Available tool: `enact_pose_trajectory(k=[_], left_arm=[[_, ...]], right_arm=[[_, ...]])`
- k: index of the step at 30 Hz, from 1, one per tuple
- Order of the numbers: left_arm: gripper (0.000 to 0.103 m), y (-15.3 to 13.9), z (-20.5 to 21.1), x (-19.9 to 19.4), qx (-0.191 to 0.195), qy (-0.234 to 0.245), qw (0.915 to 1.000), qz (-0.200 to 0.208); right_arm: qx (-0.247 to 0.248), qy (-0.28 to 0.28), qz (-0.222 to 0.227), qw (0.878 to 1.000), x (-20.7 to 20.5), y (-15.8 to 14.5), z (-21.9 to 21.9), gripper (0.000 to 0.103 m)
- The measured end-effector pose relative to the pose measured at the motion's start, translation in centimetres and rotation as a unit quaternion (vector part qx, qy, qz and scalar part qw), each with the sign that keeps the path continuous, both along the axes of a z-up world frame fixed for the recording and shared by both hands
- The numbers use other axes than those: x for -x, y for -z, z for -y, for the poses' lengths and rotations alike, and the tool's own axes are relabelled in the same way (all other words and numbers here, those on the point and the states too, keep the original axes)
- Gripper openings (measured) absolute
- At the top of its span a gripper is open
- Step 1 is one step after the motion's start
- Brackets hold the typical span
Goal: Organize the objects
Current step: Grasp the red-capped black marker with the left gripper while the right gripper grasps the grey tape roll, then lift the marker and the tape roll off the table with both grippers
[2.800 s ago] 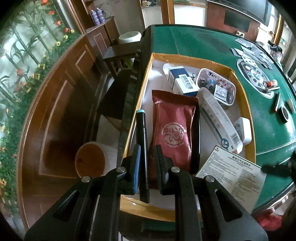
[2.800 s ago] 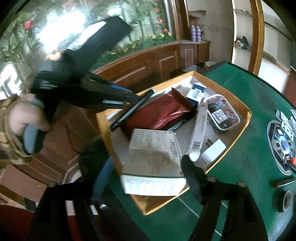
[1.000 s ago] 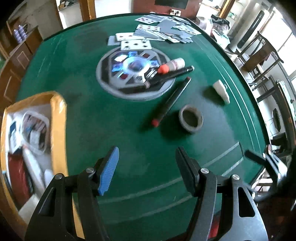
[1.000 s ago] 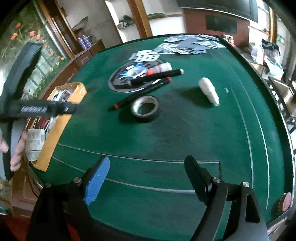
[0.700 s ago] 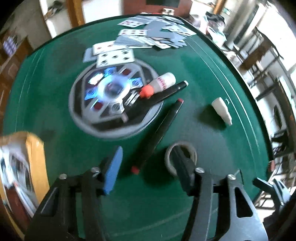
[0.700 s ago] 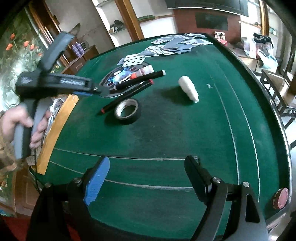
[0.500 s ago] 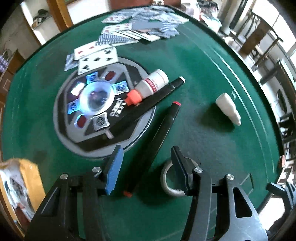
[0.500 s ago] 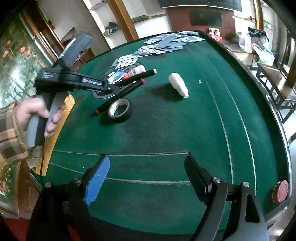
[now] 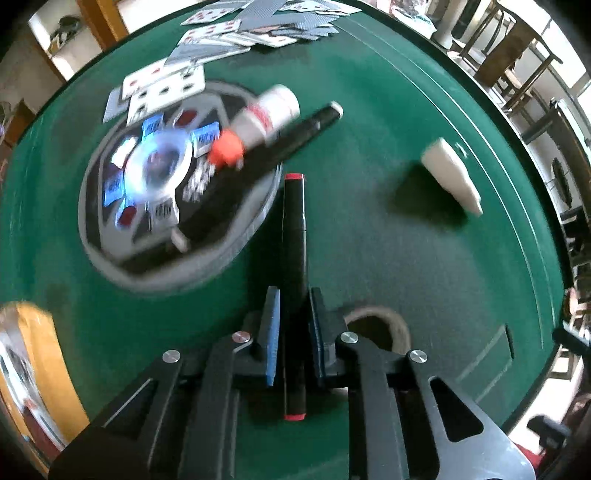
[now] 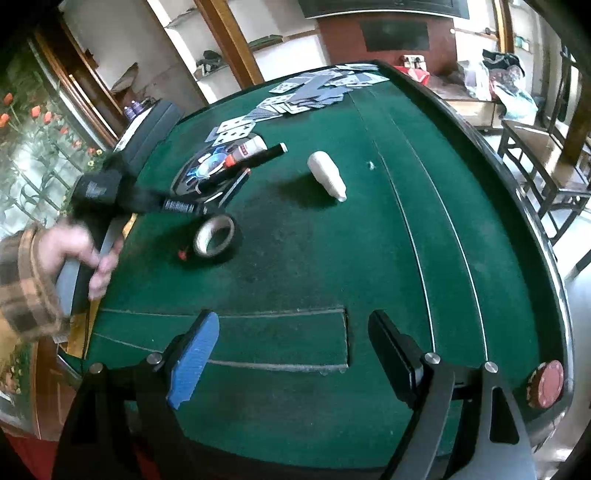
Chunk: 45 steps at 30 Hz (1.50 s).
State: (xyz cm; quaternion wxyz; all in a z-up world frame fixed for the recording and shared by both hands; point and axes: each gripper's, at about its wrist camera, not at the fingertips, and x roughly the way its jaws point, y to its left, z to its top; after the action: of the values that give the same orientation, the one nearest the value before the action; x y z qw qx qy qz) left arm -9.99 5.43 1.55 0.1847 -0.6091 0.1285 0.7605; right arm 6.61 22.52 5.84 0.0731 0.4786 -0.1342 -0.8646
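A black marker with red ends (image 9: 293, 221) lies lengthwise between the blue pads of my left gripper (image 9: 293, 299), whose jaws are closing onto its barrel, and both pads press it. In the right wrist view that left gripper (image 10: 201, 210) reaches down just behind the tape roll (image 10: 216, 236), and the marker's red end (image 10: 181, 254) shows beside the roll. My right gripper (image 10: 291, 332) hangs open over bare green felt near the table's front edge, with nothing between its fingers.
A second black marker (image 9: 288, 147) and an orange-capped glue bottle (image 9: 258, 122) lie on the round centre panel (image 9: 147, 173). A white bottle (image 9: 450, 181) lies to the right, the tape roll (image 9: 376, 328) beside my fingers. Playing cards (image 9: 258, 22) lie far off; yellow box (image 9: 40, 362) at left.
My left gripper travelled from the box across the felt, came down over the red-ended marker and shut on it. The right gripper stayed open and drifted a little.
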Motion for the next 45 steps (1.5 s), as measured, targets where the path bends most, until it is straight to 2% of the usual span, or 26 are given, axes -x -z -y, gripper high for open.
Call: enact_pose_trajectory(k=[9,13,17,21,25,27,33,45], left_arm=[[0.014,-0.2,6.6,-8.2,-0.024,-0.063,0.9975,0.022],[0.014,-0.3,9.1,-9.8,-0.030,-0.102,0.9941,0.023],[0.014,-0.5,10.0,-10.6,-0.028,-0.124,0.9918,0.017],[0.014,-0.6,9.8,-11.2,-0.017,-0.129,0.9915,0.005],[0.014,-0.8,8.9,-12.1,-0.004,-0.129,0.9916,-0.006],[0.014,-0.8,8.7,-12.3,-0.005,-0.131,0.9914,-0.006],[0.014,-0.7,8.4,-11.9,0.000,-0.130,0.9914,-0.008],[0.014,-0.8,8.4,-11.4,0.004,-0.131,0.9913,-0.009]], right_arm=[[-0.005,-0.081,0.001,0.997,3.0,0.2,3.7,0.083],[-0.031,-0.146,-0.006,0.989,5.1,0.3,6.7,0.083],[-0.071,-0.186,0.005,0.980,8.6,1.6,9.4,0.082],[-0.097,-0.202,0.023,0.974,10.9,3.2,10.9,0.079],[-0.123,-0.211,0.040,0.969,11.7,4.6,11.9,0.064],[-0.141,-0.207,0.035,0.968,11.7,4.9,12.1,0.060],[-0.157,-0.215,0.027,0.963,11.7,4.9,12.4,0.059],[-0.156,-0.212,0.013,0.965,11.5,5.0,12.4,0.060]])
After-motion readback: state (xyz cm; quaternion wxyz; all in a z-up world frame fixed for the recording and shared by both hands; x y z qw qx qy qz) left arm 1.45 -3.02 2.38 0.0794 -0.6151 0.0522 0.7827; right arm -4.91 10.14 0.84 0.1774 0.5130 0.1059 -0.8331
